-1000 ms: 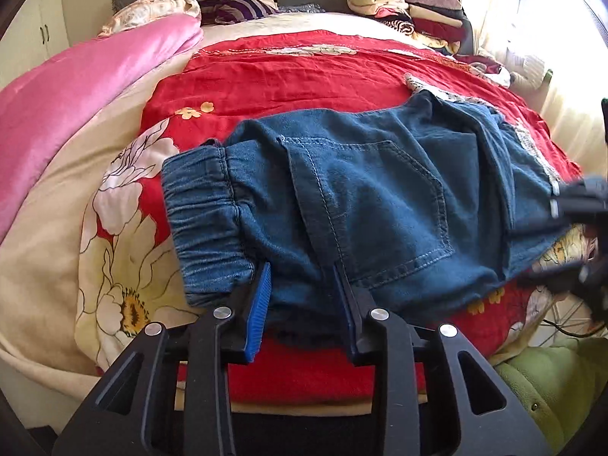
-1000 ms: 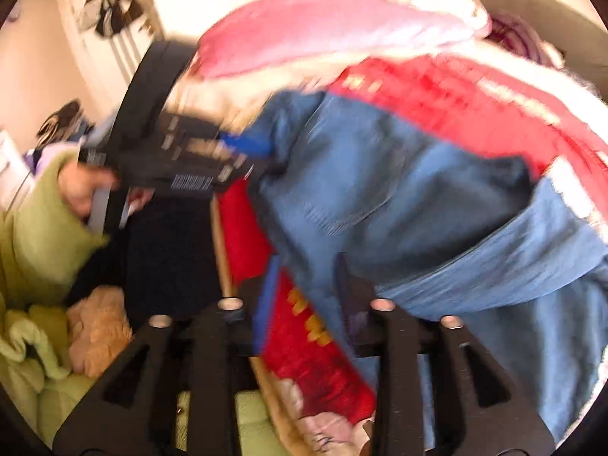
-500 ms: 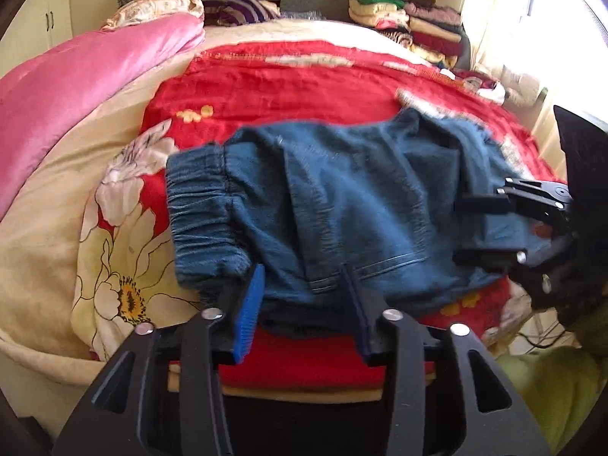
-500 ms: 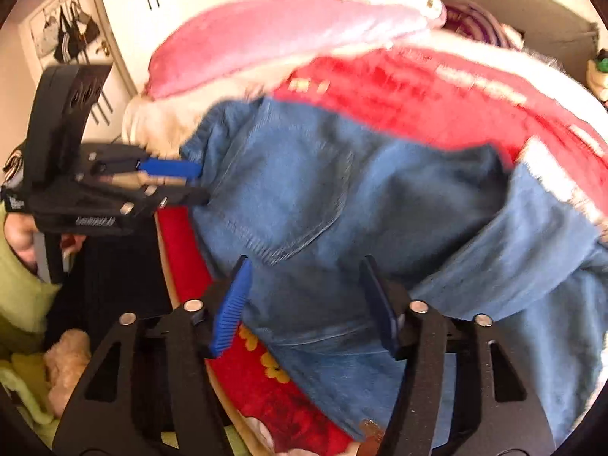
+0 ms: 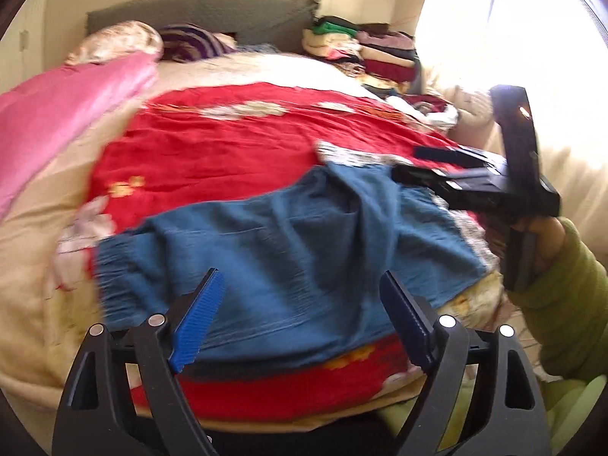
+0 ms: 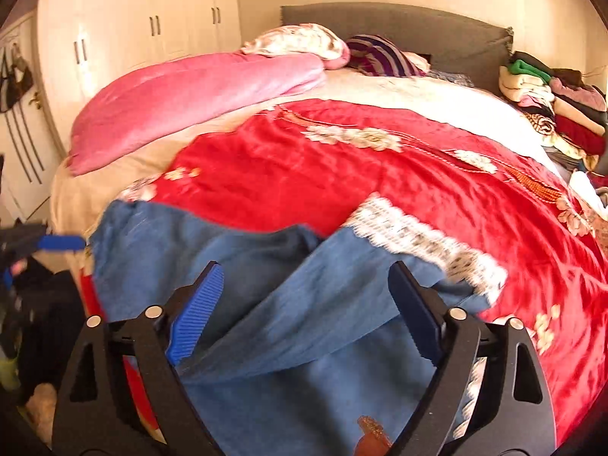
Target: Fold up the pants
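The blue denim pants (image 5: 288, 250) lie folded on the red flowered bedspread (image 5: 228, 144) near the bed's front edge. My left gripper (image 5: 300, 315) is open and empty, just short of the pants' near edge. My right gripper (image 6: 304, 304) is open and empty above the pants (image 6: 288, 304), whose lace-trimmed hem (image 6: 421, 243) lies to the right. The right gripper also shows in the left wrist view (image 5: 429, 163), at the right over the pants' hem end. The left gripper's blue fingertip (image 6: 60, 242) shows at the left edge of the right wrist view.
A pink quilt (image 6: 197, 95) lies along the bed's left side. Pillows (image 5: 117, 40) and a grey headboard (image 5: 212, 11) are at the far end. A stack of folded clothes (image 5: 364, 49) sits at the far right corner. White wardrobes (image 6: 125, 19) stand on the left.
Both grippers have opened, let go of the pants and pulled back. The pants have dropped flat on the bedspread. The right gripper has swung round toward the headboard.
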A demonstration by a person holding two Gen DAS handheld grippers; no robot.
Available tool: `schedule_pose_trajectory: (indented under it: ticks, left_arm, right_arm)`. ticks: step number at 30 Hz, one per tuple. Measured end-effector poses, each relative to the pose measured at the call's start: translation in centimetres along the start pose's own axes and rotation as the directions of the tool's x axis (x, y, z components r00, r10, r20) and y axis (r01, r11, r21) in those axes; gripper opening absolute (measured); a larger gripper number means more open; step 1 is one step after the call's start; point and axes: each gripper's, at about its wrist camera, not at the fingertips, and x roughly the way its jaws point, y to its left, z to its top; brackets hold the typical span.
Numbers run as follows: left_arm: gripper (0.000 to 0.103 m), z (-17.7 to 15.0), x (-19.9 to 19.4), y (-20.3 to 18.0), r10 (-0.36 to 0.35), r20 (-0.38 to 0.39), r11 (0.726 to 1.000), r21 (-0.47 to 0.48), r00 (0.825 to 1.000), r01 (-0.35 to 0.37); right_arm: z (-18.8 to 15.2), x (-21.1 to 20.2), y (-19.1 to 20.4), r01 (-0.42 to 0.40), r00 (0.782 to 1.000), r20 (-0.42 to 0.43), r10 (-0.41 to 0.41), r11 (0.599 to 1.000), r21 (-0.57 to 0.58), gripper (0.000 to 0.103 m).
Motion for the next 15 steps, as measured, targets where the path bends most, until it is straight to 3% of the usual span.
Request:
schedule_pose_trajectory:
  ticks: [6,11,15]
  left_arm:
    - [0.081,1.0,5.4,-2.5,-0.094,-0.1,0.995,0.007,0.99,0.095]
    - [0.062,1.4,9.2,-3.7,-0.147,-0.137,0.989,-0.04,0.98,0.143]
    - [0.052,1.2,11.8,-4.1,-0.156,-0.155,0.986,-0.076,0.976,0.145]
  right_arm:
    - [2.8,3.2,-2.8,0.026,0.998,-0.063,-0.024,0.999,0.025,0.084]
    - [4.6,7.9,-4.8,-0.011,0.986,-0.165,0.023,0.997,0.076,0.085]
    - [5.2,11.7,-5.3,0.027,0.973,-0.23,-0.008,0.996,0.082,0.085]
